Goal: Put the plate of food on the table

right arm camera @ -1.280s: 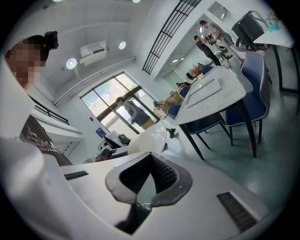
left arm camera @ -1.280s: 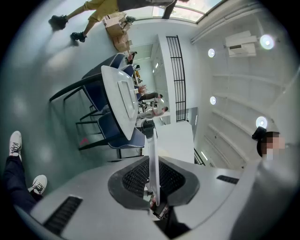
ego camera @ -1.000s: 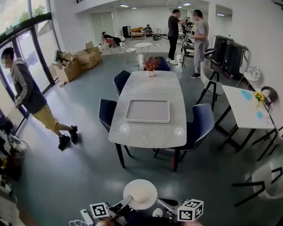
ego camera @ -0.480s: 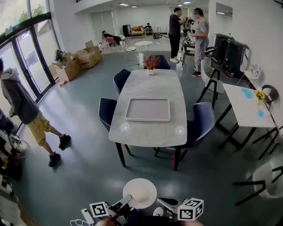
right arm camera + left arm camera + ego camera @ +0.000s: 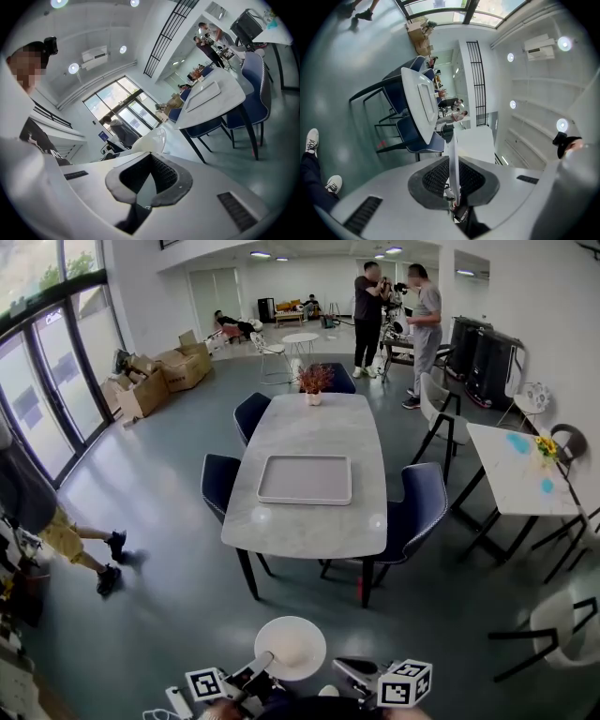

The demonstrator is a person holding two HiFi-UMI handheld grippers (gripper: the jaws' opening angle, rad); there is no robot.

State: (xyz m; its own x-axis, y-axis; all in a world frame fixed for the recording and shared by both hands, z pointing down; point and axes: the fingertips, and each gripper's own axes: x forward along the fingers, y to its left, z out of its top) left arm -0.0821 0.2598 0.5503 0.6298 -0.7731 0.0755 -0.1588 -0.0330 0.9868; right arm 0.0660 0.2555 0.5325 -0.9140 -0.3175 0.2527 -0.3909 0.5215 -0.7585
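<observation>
The white plate point(image 5: 292, 647) hangs low in front of me, well short of the marble table point(image 5: 309, 526). Its top looks pale, and I cannot make out what lies on it. My left gripper point(image 5: 260, 666) is shut on the plate's near-left rim. In the left gripper view the plate point(image 5: 453, 149) stands edge-on between the pads of the left gripper point(image 5: 454, 163). My right gripper point(image 5: 349, 670) hovers just right of the plate without touching it. In the right gripper view the right gripper point(image 5: 150, 153) has its tips together and empty, with the plate point(image 5: 151, 139) beyond them.
A grey tray point(image 5: 306, 479) lies in the middle of the table and a potted plant point(image 5: 314, 381) stands at its far end. Blue chairs point(image 5: 422, 507) flank both sides. A person point(image 5: 42, 521) walks at the left edge, and two people point(image 5: 394, 306) stand at the back.
The person on the left has walked further left, half out of the head view. The table sits slightly lower-left in view. Plate and both grippers keep their places.
</observation>
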